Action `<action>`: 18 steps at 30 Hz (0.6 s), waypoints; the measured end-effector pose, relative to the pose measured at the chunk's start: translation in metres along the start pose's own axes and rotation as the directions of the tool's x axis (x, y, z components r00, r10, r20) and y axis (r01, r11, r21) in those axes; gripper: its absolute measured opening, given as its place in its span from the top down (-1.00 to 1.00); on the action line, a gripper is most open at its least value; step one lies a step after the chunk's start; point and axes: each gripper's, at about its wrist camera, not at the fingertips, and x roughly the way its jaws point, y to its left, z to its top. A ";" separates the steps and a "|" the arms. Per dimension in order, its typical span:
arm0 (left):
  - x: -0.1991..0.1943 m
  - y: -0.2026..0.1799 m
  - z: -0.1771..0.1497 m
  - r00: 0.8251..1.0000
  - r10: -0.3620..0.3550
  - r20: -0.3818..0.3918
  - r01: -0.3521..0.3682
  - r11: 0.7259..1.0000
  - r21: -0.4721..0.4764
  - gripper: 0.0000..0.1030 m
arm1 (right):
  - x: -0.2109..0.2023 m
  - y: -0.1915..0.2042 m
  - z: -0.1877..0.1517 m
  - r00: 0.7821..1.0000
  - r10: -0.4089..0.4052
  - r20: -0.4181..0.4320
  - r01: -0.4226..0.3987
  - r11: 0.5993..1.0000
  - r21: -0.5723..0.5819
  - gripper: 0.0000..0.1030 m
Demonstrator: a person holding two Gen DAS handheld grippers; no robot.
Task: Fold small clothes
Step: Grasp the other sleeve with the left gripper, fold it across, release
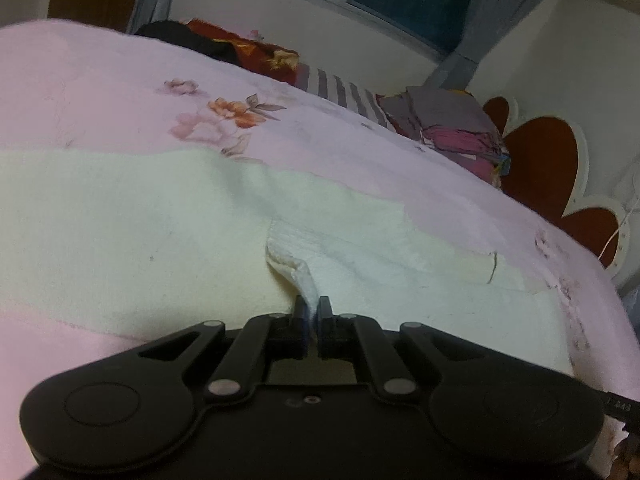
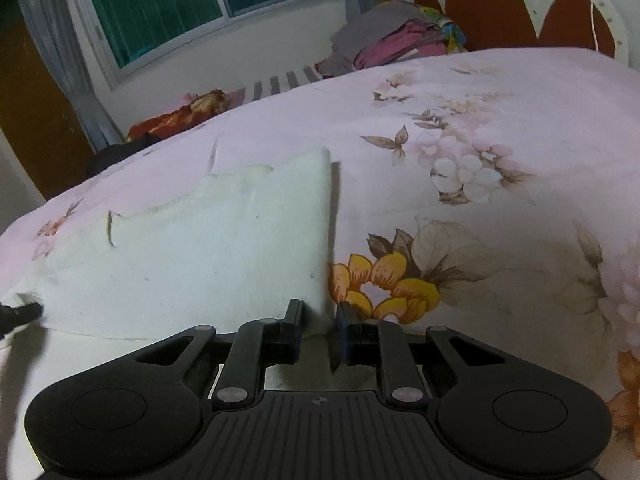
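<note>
A bed is filling most of both views, a pale pink floral bedsheet [image 2: 500, 128] covering it. A scalloped headboard [image 1: 560, 160] with dark red panels and white edging is standing against the off-white wall [image 1: 560, 48]. A wide sliding window [image 2: 192, 12] is showing dark, greenish glass, and grey curtains [image 2: 52, 48] are hanging at its sides. A pile of folded grey and pink clothes [image 2: 384, 44] is sitting near the headboard, beside a striped cloth [image 1: 348, 96] and a red patterned fabric [image 1: 248, 54]. Dim indoor light is tinting everything slightly pink.
</note>
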 end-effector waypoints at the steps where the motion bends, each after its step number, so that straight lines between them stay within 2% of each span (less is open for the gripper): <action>1: -0.001 0.000 -0.001 1.000 -0.005 0.004 0.005 1.000 0.001 0.93 | -0.004 0.000 0.001 1.000 0.000 0.009 0.000 1.000 -0.002 0.65; 2: -0.004 0.000 -0.001 1.000 -0.014 0.004 0.014 1.000 0.009 0.90 | -0.008 -0.001 0.001 1.000 0.003 0.023 -0.003 1.000 0.000 0.65; 3: -0.007 0.000 0.000 1.000 -0.020 0.010 0.020 1.000 0.008 0.62 | -0.011 -0.002 0.002 0.999 0.006 0.038 -0.006 1.000 0.001 0.65; 4: -0.011 0.000 0.001 1.000 -0.013 0.022 0.013 1.000 0.004 0.02 | -0.013 -0.004 0.004 0.999 0.008 0.049 -0.008 1.000 0.002 0.65; 5: -0.014 0.000 0.002 0.999 -0.002 0.043 0.002 1.000 0.002 -0.23 | -0.016 -0.004 0.007 0.998 0.009 0.062 -0.009 1.000 0.003 0.65; 6: -0.016 0.002 0.004 0.998 0.002 0.067 -0.002 1.000 -0.001 -0.39 | -0.016 -0.005 0.011 0.997 0.016 0.071 -0.016 1.000 0.004 0.65; 7: -0.012 0.003 0.009 0.998 -0.004 0.059 0.004 1.000 0.001 -0.12 | -0.016 -0.005 0.015 0.997 0.024 0.078 -0.025 1.000 0.005 0.65; 10: 0.009 0.007 0.020 1.000 -0.008 -0.017 0.008 1.000 -0.007 0.16 | -0.005 0.001 0.027 0.996 0.036 0.080 -0.035 0.999 -0.012 0.65; 11: 0.014 0.006 0.022 1.000 -0.004 -0.021 0.004 1.000 0.002 0.21 | 0.000 0.004 0.030 0.996 0.041 0.080 -0.040 0.999 -0.021 0.65; 12: 0.017 0.005 0.023 1.000 -0.002 -0.020 0.002 1.000 0.010 0.35 | 0.006 0.006 0.032 0.996 0.044 0.074 -0.042 0.999 -0.029 0.65; 13: 0.018 0.004 0.025 1.000 0.001 -0.022 -0.001 1.000 0.018 0.83 | 0.013 0.009 0.034 0.997 0.045 0.065 -0.043 0.998 -0.036 0.65; 15: 0.015 0.005 0.023 1.000 -0.004 0.018 0.004 1.000 0.017 0.88 | 0.023 0.013 0.036 0.997 0.062 0.045 -0.060 0.997 -0.042 0.66; 16: 0.011 0.005 0.020 0.998 0.020 0.052 -0.021 0.999 0.025 0.88 | 0.030 0.014 0.037 0.997 0.074 0.029 -0.073 0.996 -0.052 0.66; 18: 0.011 0.008 0.013 0.997 0.044 0.064 -0.047 0.998 0.037 0.87 | 0.042 0.011 0.033 0.999 0.041 -0.007 -0.042 0.998 -0.057 0.83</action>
